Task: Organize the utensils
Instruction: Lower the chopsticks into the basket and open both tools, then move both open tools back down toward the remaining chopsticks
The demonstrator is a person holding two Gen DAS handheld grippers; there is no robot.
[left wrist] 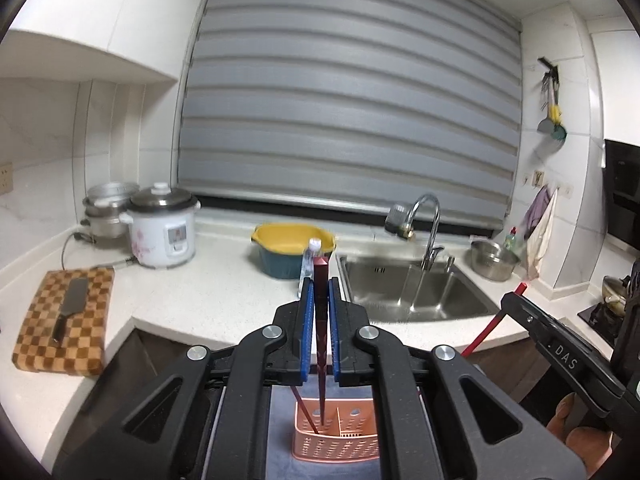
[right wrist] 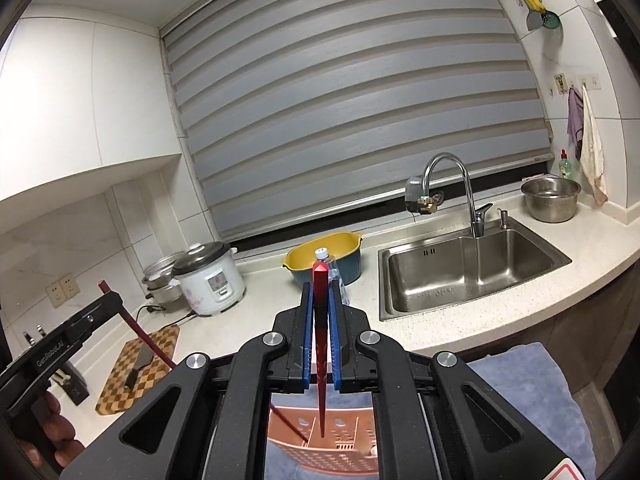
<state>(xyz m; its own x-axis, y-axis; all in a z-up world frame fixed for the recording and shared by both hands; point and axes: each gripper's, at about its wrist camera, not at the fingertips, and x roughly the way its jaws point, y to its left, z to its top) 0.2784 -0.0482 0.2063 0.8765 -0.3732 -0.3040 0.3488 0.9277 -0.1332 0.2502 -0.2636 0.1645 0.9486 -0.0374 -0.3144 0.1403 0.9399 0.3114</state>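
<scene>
Utensils are being sorted into a pink perforated plastic caddy with an inner divider, which is being kept on a grey-blue cloth at the near edge of the white speckled worktop, below both tools. Going by size, the caddy comes first: in the left wrist view one compartment is being occupied by a slim dark-red stick that is leaning to the left, while the remaining compartments are being shown bare, as far as the narrow gap between the linkages allows. Next, the left gripper is being held above the caddy with its blue pads pressed together on a dark-red chopstick, whose lower tip is being aimed into the caddy near the divider. The right gripper is likewise being kept pinched on a bright-red chopstick, the point of which is being held over the caddy's slotted inside. Judged from this, the work is being carried through its middle: one piece is already being stored, two are being delivered and are not yet let go. Whether further utensils are waiting elsewhere cannot be told; none is being shown loose on the worktop.
</scene>
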